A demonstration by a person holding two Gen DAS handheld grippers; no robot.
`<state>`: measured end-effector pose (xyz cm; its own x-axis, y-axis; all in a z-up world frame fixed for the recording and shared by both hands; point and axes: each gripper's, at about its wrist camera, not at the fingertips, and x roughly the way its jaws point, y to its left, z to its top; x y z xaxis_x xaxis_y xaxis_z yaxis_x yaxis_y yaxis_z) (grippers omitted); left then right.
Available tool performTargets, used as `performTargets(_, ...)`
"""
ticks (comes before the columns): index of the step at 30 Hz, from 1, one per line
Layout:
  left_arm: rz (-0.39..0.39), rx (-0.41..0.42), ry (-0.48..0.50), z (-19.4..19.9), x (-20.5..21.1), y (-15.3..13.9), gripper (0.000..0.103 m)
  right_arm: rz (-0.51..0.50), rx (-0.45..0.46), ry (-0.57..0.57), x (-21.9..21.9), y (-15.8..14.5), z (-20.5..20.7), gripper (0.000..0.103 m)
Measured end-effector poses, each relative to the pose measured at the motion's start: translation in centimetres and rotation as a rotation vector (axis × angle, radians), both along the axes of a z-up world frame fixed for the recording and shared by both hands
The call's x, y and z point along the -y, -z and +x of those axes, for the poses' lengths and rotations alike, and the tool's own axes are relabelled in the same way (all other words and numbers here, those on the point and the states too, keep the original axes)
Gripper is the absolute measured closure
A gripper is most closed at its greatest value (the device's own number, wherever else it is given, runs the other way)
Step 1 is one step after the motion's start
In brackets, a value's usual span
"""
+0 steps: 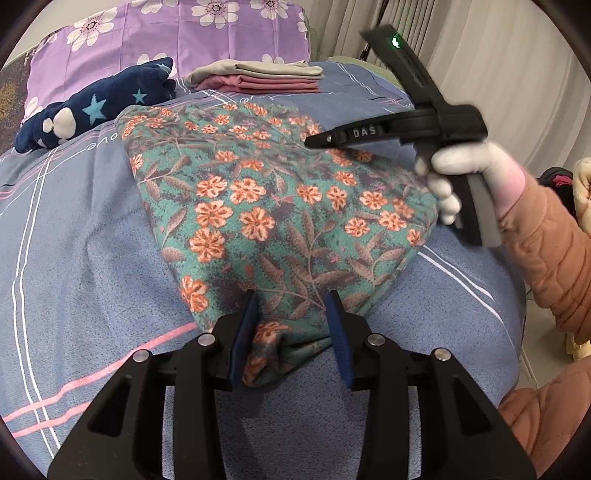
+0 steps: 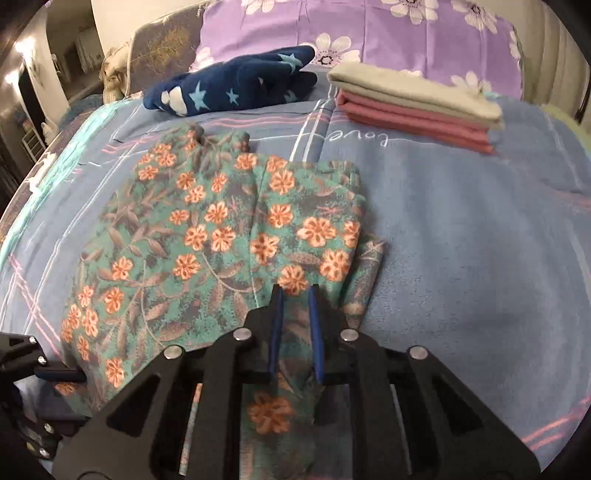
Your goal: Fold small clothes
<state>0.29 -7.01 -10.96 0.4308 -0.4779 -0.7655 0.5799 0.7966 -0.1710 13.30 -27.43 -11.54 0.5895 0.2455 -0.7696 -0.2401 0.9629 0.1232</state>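
Floral garment (image 1: 280,206) lies ahead of both tongs, long axis running away from me. Left tongs (image 1: 291,325) spread around near corner; right tongs (image 2: 295,314) part-spread astride near edge, grip unclear.

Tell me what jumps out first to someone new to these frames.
The teal garment with orange flowers spread mid-bed on the blue bedsheet, both grippers' jaws around its near edge. Behind it: a folded pink and grey stack on the right, a navy star-print plush on the left, before a purple floral pillow.
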Motion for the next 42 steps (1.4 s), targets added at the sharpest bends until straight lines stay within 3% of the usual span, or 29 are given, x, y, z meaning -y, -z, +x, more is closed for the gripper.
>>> performTargets(4,0.037,0.031,-0.002,-0.6,0.5,-0.3,0.063,0.092,0.053,0.032,0.9,-3.0,-2.7,0.089)
performTargets(7,0.058,0.039,-0.003,-0.7,0.8,-0.3,0.063,0.126,0.092,-0.079,-0.1,-4.4,-6.3,0.089)
performTargets(10,0.065,0.048,-0.008,-0.9,0.9,-0.3,0.062,0.073,0.074,-0.152,-1.1,-3.3,-8.7,0.081)
performTargets(12,0.068,0.05,-0.009,-0.9,0.8,-0.3,0.062,-0.002,-0.006,-0.106,-1.5,-0.2,-8.5,0.082)
performTargets(13,0.072,0.052,-0.009,-1.0,0.8,-0.4,0.062,0.036,-0.013,-0.089,-1.0,0.9,-8.5,0.082)
performTargets(16,0.089,0.065,-0.01,-1.2,1.0,-0.5,0.062,0.096,-0.007,-0.061,-0.4,0.7,-8.8,0.082)
performTargets(25,0.086,0.073,-0.017,-1.3,0.8,-0.6,0.062,0.059,0.001,-0.054,-0.8,0.6,-9.9,0.08)
performTargets(28,0.036,0.058,-0.015,-1.3,0.0,-1.7,0.062,0.086,0.003,-0.039,-0.4,-0.3,-10.1,0.079)
performTargets(31,-0.031,0.065,-0.039,-0.6,-1.8,-3.5,0.061,0.139,0.035,-0.02,1.0,-2.0,-10.3,0.067)
performTargets(35,0.005,0.098,-0.122,1.7,-3.4,-4.5,0.053,0.133,0.033,0.063,3.3,-2.7,-9.0,0.053)
performTargets(39,0.04,0.057,-0.161,4.4,-4.2,-3.1,0.052,0.193,-0.029,0.082,4.7,-1.7,-7.6,0.053)
performTargets(42,-0.029,-0.026,-0.172,6.2,-5.0,-1.7,0.051,0.248,-0.081,0.087,5.4,-0.6,-6.7,0.052)
